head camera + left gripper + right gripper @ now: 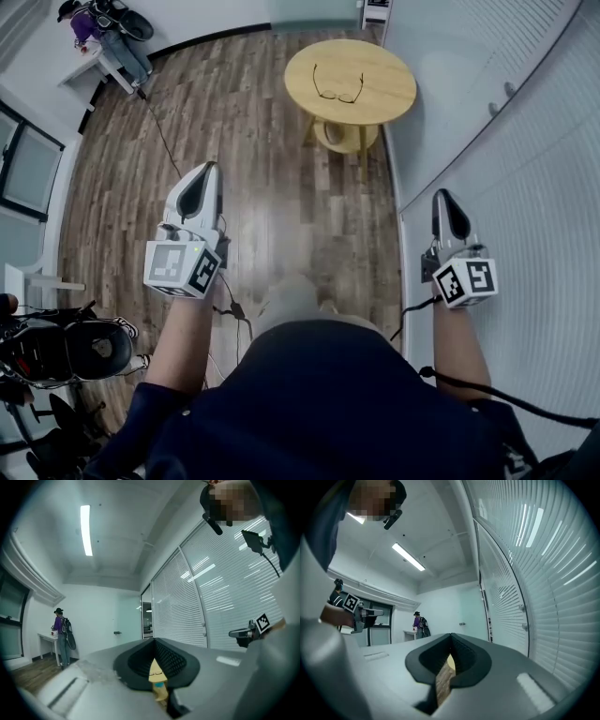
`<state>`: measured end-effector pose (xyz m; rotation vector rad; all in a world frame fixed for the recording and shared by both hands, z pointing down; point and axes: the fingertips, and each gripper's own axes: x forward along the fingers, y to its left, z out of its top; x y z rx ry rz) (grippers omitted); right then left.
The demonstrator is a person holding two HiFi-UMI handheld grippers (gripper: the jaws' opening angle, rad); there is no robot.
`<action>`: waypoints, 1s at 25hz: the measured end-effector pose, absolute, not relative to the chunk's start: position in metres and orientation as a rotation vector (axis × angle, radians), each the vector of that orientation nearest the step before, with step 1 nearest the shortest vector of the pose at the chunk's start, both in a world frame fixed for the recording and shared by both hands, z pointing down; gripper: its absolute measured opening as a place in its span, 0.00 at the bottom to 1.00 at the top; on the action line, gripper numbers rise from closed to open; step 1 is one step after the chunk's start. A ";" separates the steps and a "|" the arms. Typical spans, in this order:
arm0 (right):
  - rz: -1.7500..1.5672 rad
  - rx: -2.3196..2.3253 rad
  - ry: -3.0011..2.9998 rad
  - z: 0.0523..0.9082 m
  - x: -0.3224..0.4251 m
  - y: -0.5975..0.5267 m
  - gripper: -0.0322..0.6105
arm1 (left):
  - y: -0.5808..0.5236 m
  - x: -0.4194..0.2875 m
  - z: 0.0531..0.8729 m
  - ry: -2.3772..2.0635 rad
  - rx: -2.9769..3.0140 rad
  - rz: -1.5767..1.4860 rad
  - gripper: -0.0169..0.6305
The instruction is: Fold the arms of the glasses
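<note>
A pair of dark-framed glasses (pixel 337 87) lies with its arms spread on a small round wooden table (pixel 389 84), far ahead across the floor. Both grippers are held level near my body, well short of the table. My left gripper (pixel 208 171) is shut and empty. Through the slit below its tips (pixel 153 641) I see a sliver of the table (pixel 156 665) and the tiny glasses (pixel 156 673). My right gripper (pixel 445 199) is also shut and holds nothing. The slit of the right gripper (pixel 451 635) shows an edge of the table (pixel 450 662) and wood floor.
A wall of white blinds (pixel 525 141) runs along the right, close to the table. A person in purple (pixel 61 630) stands at a white desk (pixel 98 61) in the far left corner. Black equipment (pixel 66 349) sits at the lower left. A cable (pixel 164 141) crosses the wood floor.
</note>
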<state>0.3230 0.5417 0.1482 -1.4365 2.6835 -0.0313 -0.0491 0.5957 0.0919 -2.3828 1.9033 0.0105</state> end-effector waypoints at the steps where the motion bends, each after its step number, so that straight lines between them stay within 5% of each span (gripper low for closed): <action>1: -0.041 -1.437 2.684 0.150 0.323 0.539 0.06 | 0.593 -0.049 0.093 1.903 -2.382 0.002 0.03; 25: -0.091 -1.557 2.681 0.154 0.253 0.379 0.06 | 0.386 -0.112 0.086 1.781 -2.460 0.019 0.03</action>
